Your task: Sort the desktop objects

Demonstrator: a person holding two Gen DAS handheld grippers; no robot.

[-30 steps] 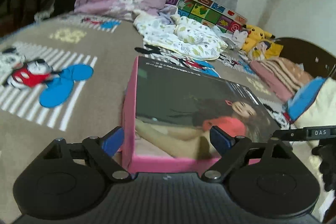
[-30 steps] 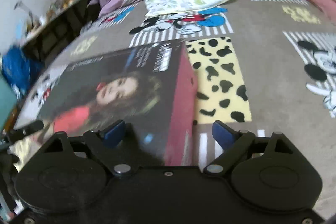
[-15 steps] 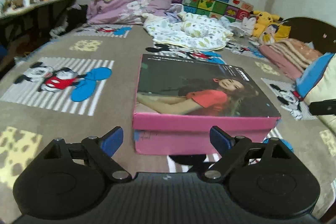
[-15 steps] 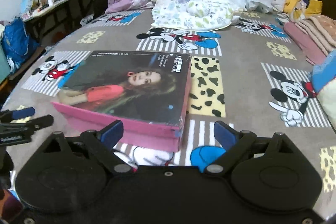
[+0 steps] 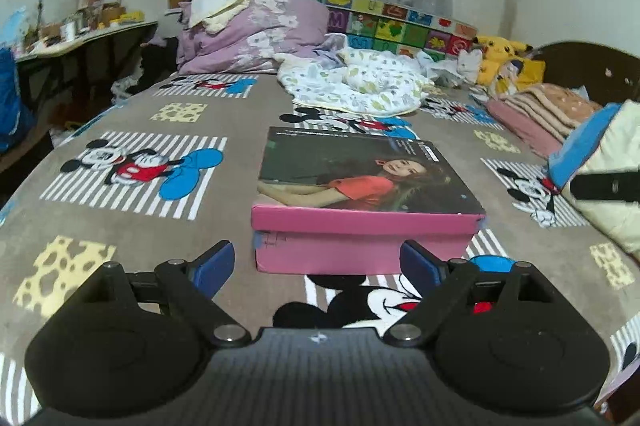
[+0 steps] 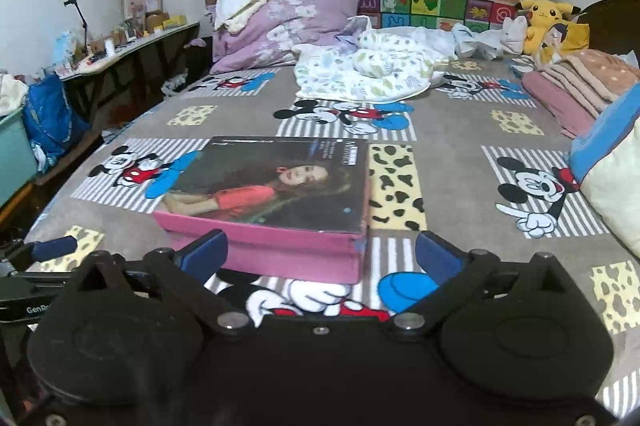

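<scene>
Both grippers have pulled back from the pink box [image 5: 366, 226] since a second ago, when their blue tips sat right against it; now they hover short of its near wall, touching nothing.

That box, closed, with a photograph of a woman in an orange top on its lid, lies flat on a brown bedspread [image 5: 120, 226] printed with cartoon mice. It sits near the middle of the bed, well apart from the crumpled leaf-print blanket [image 5: 356, 86] and purple quilt [image 5: 260, 30] beyond it. A yellow plush toy [image 6: 548, 22] rests far behind the box, to its right.

The left gripper [image 5: 316, 264] faces the box's near wall head-on, jaws spread wide and empty. The right gripper [image 6: 322, 254] looks at the box's near right corner, jaws equally wide and empty — its left tip overlaps the box front in the picture, though contact looks unlikely.

Judging from this, the box may already be placed, or is about to be regripped. If it needs moving again, each gripper should probably take an opposite side wall below the lid's overhang, close evenly, and lift level, since the lid seems loose-fitting and could slip or tilt off on the soft bedding.
</scene>
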